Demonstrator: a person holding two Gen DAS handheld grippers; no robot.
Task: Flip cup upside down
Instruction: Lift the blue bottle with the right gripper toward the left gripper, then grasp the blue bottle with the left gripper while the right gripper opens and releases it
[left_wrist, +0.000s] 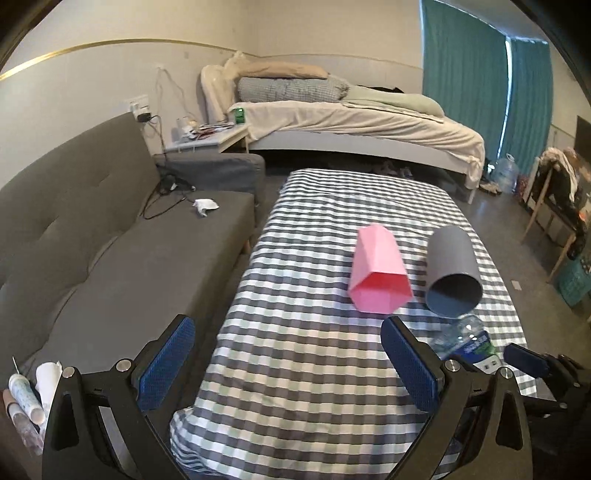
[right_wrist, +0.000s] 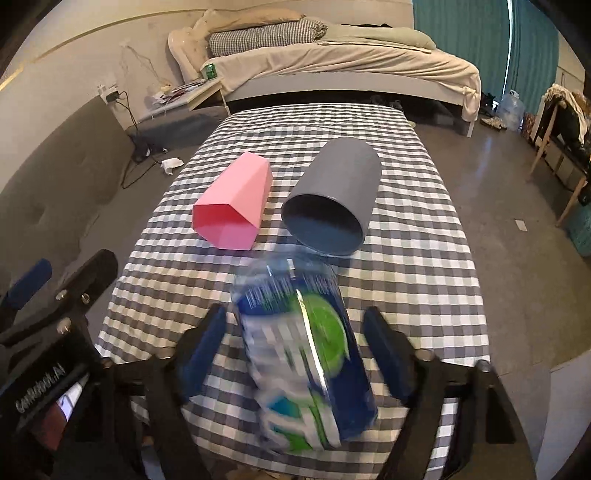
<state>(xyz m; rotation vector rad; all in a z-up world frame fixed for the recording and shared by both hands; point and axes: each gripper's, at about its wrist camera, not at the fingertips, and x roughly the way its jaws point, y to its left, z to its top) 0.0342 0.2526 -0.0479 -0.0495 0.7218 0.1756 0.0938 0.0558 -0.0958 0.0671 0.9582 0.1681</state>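
1. Left claw (left_wrist: 291, 354): we see its blue pads spread wide with nothing between them, hovering over the near end of the checked surface (left_wrist: 295, 369).
2. Right claw (right_wrist: 295, 347): its fingers stand apart, one on each side of a water bottle (right_wrist: 303, 354). The bottle is motion-blurred, and a gap shows on both sides, so we cannot tell whether either pad touches it. We record this claw as spread, not pinching.
3. The bottle has a blue and green label and points away from the camera, its far end close to the mouth of the grey cup (right_wrist: 332, 192).
4. Pink cup (right_wrist: 232, 199): faceted, lying on its side on the surface, mouth toward the cameras. In the left wrist view it sits ahead of the left claw, slightly toward the right.
5. The grey cup is round and also on its side, mouth toward the cameras, just to the right of the pink cup with a narrow gap between them.
6. Beyond: grey sofa (left_wrist: 110, 240) to the left of the surface, a bed (left_wrist: 351, 122) behind it, teal curtains (left_wrist: 461, 74) at far right.
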